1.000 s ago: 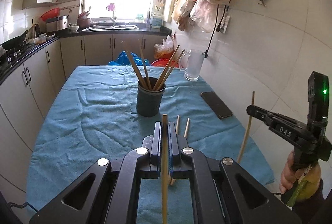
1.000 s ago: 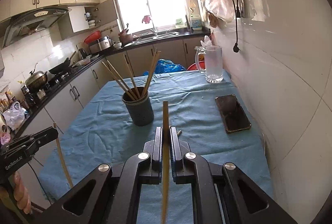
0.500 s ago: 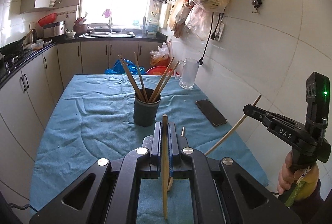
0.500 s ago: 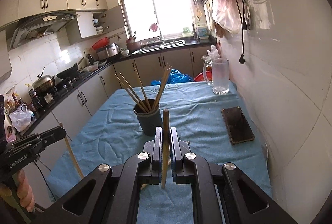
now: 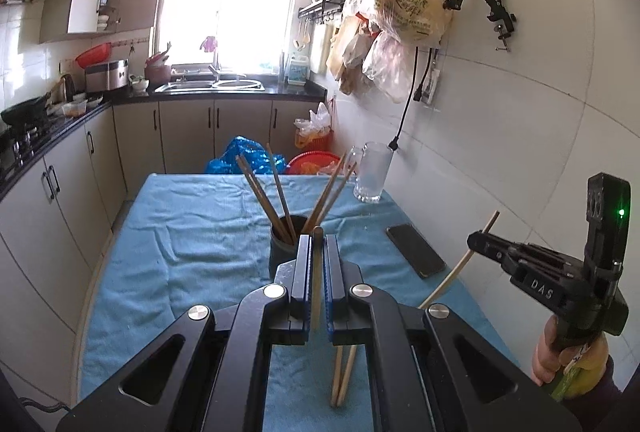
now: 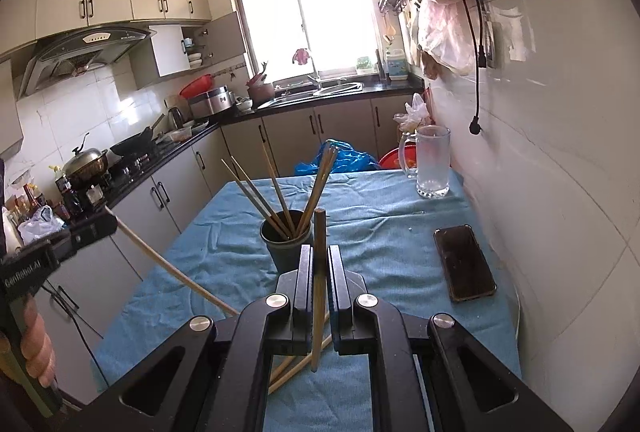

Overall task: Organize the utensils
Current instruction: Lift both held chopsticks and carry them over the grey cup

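Since a second ago both chopsticks have swung from upright to slanted. The blue cloth-covered table (image 5: 180, 232) carries a dark round plastic holder (image 6: 286, 240) of chopsticks mid-table, dead ahead of both claws. The left gripper (image 5: 316, 264) clamps a smooth wooden chopstick (image 5: 316, 280), long axis pointing at the holder. The right gripper (image 6: 319, 272) clamps another thin chopstick (image 6: 319, 288). Two loose chopsticks (image 5: 342, 372) lie by the near edge.

Table (image 6: 400, 232) with blue cloth: holder (image 6: 286, 244) mid-table, mug (image 6: 432, 161) at far right corner, phone (image 6: 464, 262) by right edge, chopsticks (image 5: 342, 376) near edge
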`<state>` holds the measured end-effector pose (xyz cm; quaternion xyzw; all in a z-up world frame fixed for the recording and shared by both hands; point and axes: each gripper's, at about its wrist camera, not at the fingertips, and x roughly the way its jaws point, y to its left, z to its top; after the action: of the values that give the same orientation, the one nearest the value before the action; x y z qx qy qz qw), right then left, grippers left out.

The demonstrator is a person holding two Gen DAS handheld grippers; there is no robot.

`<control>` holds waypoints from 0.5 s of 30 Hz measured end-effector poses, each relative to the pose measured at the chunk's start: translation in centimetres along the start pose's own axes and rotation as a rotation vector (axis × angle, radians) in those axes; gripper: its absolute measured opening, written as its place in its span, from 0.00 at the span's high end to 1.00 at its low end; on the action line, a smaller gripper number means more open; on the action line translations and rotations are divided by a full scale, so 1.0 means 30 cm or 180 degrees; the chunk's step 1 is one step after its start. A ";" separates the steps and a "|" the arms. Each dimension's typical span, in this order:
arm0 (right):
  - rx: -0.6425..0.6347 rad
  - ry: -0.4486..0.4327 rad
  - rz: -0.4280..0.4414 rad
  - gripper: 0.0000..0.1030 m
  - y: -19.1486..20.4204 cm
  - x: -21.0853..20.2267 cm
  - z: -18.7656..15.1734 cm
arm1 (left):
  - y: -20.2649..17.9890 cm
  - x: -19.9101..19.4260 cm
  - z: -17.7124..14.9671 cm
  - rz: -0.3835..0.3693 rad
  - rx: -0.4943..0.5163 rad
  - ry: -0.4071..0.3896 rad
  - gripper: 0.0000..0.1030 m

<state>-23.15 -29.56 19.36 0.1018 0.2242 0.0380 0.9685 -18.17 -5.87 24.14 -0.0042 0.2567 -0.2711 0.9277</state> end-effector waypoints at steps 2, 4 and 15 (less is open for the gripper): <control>-0.0023 0.0005 -0.0003 0.93 0.005 0.012 0.022 | 0.003 0.006 0.031 0.0018 0.0033 -0.0026 0.96; -0.0040 0.0007 0.0002 0.93 0.008 0.026 0.042 | 0.015 0.013 0.065 0.0030 0.0039 -0.0041 0.96; -0.0022 -0.0115 0.0088 0.93 0.048 0.138 0.228 | 0.058 0.051 0.244 0.0080 0.0070 -0.0202 0.96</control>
<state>-16.45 -28.89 23.92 0.1023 0.2051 0.0504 0.9721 -12.72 -6.12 29.51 0.0007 0.2242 -0.2620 0.9387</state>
